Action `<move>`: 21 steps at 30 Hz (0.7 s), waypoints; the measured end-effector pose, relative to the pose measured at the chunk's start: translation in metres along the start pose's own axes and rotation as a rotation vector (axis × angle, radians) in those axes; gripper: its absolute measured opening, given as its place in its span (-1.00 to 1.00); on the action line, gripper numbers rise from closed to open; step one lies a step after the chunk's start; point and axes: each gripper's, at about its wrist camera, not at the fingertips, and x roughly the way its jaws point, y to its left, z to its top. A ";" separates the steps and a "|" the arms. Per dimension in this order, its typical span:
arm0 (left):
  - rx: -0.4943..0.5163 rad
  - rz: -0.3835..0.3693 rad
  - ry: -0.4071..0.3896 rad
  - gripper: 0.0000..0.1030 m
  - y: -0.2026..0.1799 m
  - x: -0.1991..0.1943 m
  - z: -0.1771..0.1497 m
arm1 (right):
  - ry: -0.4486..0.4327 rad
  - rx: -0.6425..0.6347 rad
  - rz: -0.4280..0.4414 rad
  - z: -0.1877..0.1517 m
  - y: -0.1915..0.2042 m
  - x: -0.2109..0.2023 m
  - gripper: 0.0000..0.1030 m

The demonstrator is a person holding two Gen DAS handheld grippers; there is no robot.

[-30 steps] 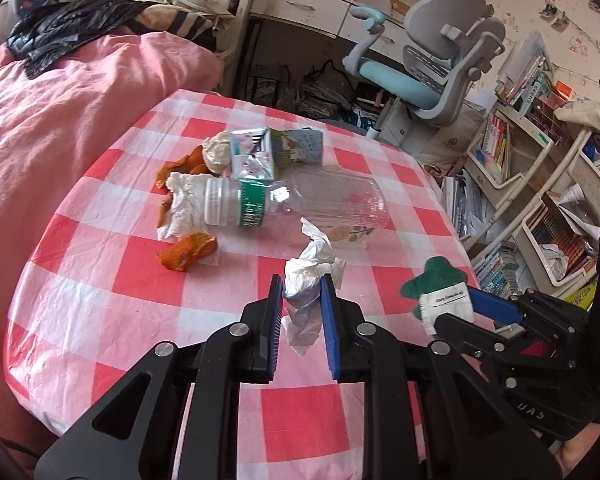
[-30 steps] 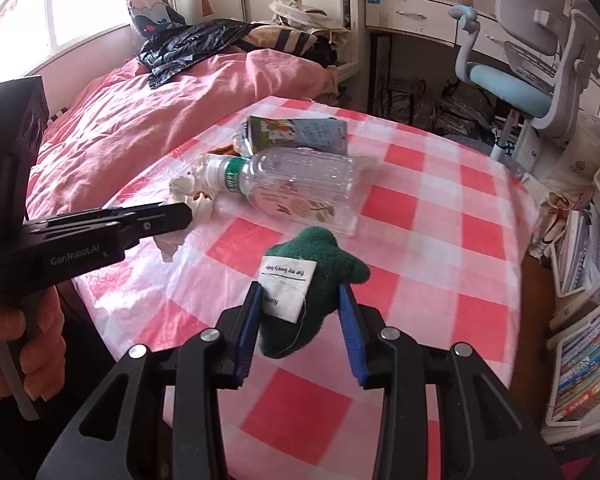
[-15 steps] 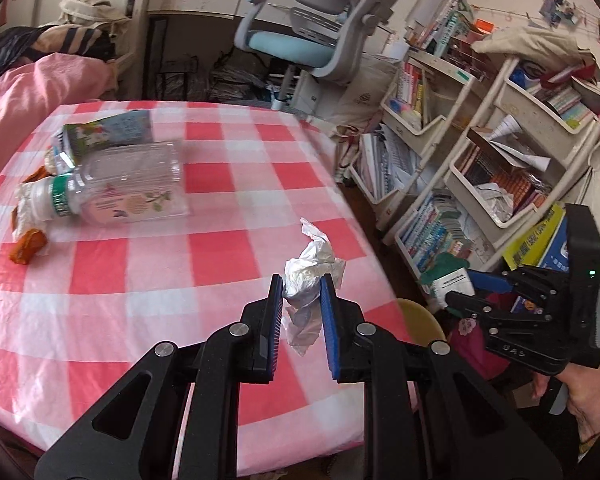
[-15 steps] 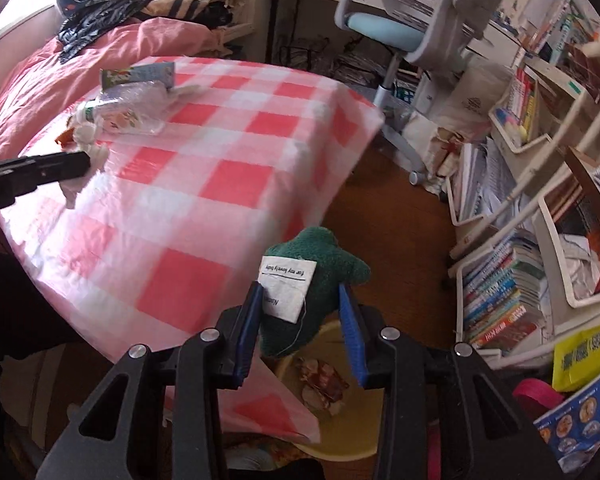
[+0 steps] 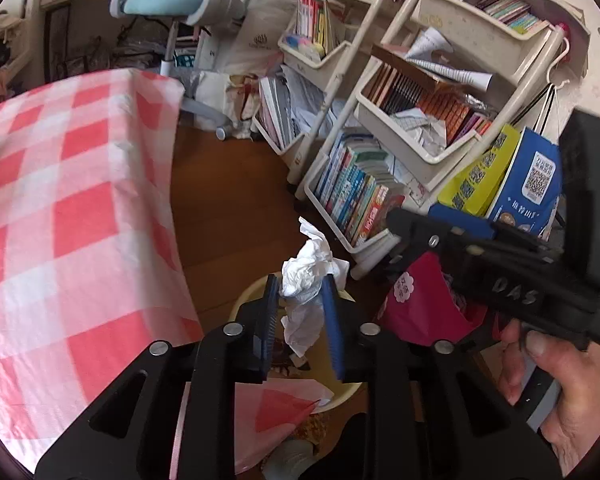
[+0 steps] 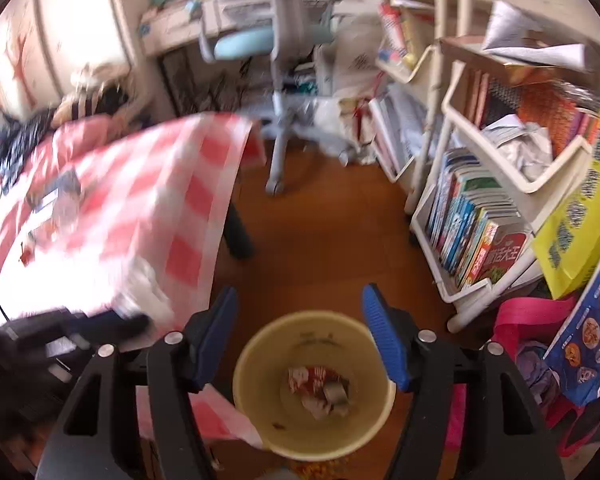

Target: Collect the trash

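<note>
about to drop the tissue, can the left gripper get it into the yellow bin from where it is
Probably yes: the left gripper holds the crumpled tissue above the yellow bin's open mouth, with nothing visible between them. The right gripper hangs open overhead.

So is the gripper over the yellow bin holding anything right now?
No, the right gripper is wide open above the yellow bin, with nothing between its blue pads.

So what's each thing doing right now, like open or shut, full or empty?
Left hand-held gripper: shut on the crumpled tissue.
Right hand-held gripper: open, holding nothing.
Yellow bin: upright, uncovered, some trash at the bottom.
Checked tablecloth: draped over the table edge.
</note>
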 end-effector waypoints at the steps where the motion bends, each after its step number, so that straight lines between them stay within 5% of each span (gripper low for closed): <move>1: 0.002 -0.006 0.024 -0.25 -0.005 0.009 0.001 | -0.025 0.014 0.009 0.002 0.000 -0.004 0.30; 3: 0.020 0.017 0.042 0.27 -0.014 0.015 0.001 | -0.056 0.016 0.013 0.004 0.001 -0.007 0.32; 6: 0.047 0.024 0.011 0.44 -0.016 0.005 0.001 | -0.081 -0.006 0.018 0.007 0.008 -0.007 0.36; 13: 0.046 0.143 -0.100 0.63 0.035 -0.068 0.009 | -0.109 -0.060 0.041 0.013 0.027 -0.006 0.47; 21: -0.060 0.372 -0.297 0.81 0.140 -0.180 0.008 | -0.138 -0.198 0.073 0.013 0.087 -0.001 0.65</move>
